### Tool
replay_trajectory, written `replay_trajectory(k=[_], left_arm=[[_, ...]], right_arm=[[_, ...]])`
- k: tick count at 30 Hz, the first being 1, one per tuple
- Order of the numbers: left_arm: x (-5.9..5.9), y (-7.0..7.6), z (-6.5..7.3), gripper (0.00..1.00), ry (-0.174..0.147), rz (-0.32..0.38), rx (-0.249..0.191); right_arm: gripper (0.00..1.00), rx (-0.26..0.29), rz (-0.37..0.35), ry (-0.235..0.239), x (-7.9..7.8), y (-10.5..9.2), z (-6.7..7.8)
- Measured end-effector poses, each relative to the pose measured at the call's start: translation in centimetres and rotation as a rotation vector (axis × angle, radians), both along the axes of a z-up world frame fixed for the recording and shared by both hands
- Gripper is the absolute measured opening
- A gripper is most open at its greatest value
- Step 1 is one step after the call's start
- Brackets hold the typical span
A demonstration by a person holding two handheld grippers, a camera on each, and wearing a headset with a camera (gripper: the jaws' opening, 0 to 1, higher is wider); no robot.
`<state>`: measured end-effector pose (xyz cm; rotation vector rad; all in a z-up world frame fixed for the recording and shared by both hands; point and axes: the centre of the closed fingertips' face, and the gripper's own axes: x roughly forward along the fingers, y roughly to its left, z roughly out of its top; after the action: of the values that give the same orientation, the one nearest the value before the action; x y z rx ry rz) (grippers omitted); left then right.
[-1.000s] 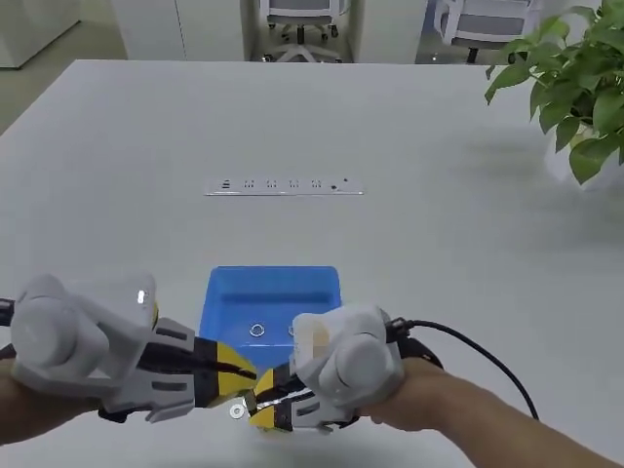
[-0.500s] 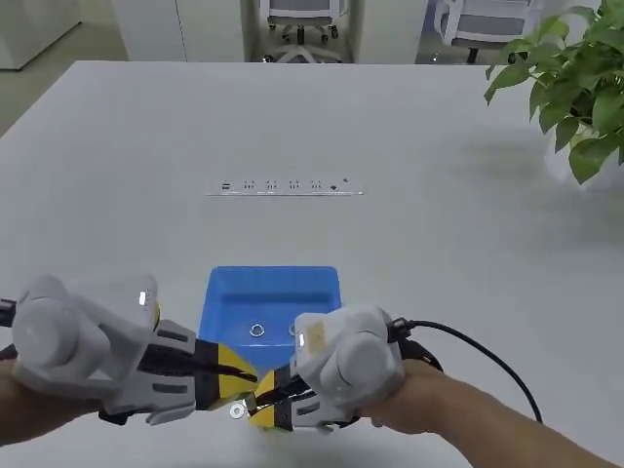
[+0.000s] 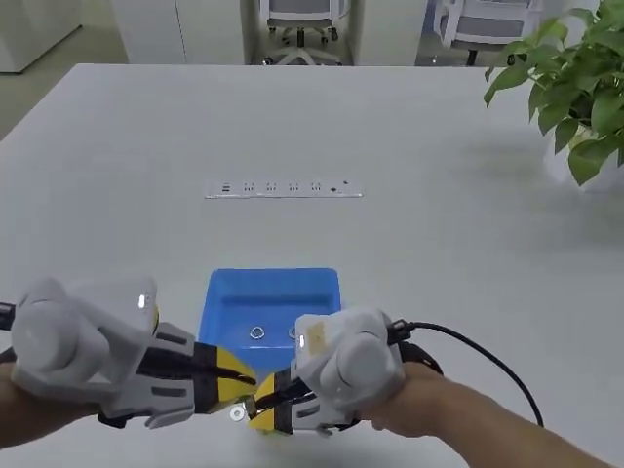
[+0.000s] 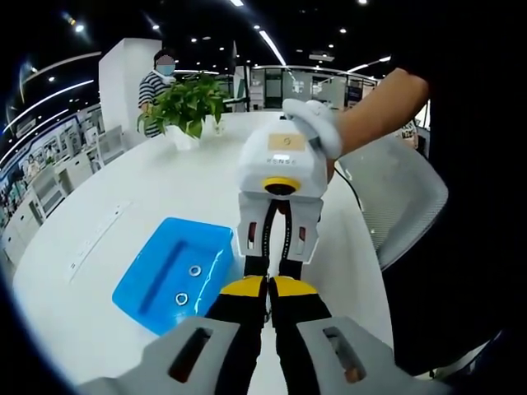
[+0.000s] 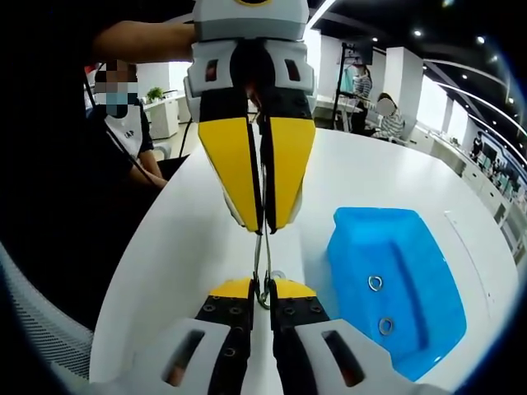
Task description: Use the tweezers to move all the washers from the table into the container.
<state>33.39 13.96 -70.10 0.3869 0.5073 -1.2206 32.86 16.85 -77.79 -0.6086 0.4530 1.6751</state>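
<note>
As left gripper [image 4: 268, 288] and right gripper [image 5: 263, 290] meet tip to tip at the near edge of the worktop [image 3: 439, 253], both pinch the tweezers [image 5: 261, 247]; one washer [image 3: 237, 412] lies just beside them, two more washers [image 3: 257, 331] inside the blue container [image 3: 219, 292]

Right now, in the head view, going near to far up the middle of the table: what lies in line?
washer → blue container → power strip → office chair beyond the table's far edge
</note>
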Motion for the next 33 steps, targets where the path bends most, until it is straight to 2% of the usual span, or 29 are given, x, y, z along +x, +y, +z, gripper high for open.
replay_trajectory(k=[8,15,27,33], left_arm=[[0.1,0.3,0.3,0.17,-0.006,0.016,-0.019],[0.0,0.9,0.4,0.28,0.003,0.036,-0.032],[-1.0,2.5,-0.1,0.52,0.025,0.110,-0.031],[-1.0,3.2,-0.1,0.63,0.035,0.167,-0.057]], right_arm=[[0.08,-0.002,-0.006,-0.005,-0.1,0.0,0.2],[0.08,0.004,-0.005,-0.016,0.0,-0.1,0.9],[0.08,0.010,0.007,-0.047,0.5,-0.4,2.6],[0.08,0.021,0.007,-0.063,0.9,-0.4,3.7]])
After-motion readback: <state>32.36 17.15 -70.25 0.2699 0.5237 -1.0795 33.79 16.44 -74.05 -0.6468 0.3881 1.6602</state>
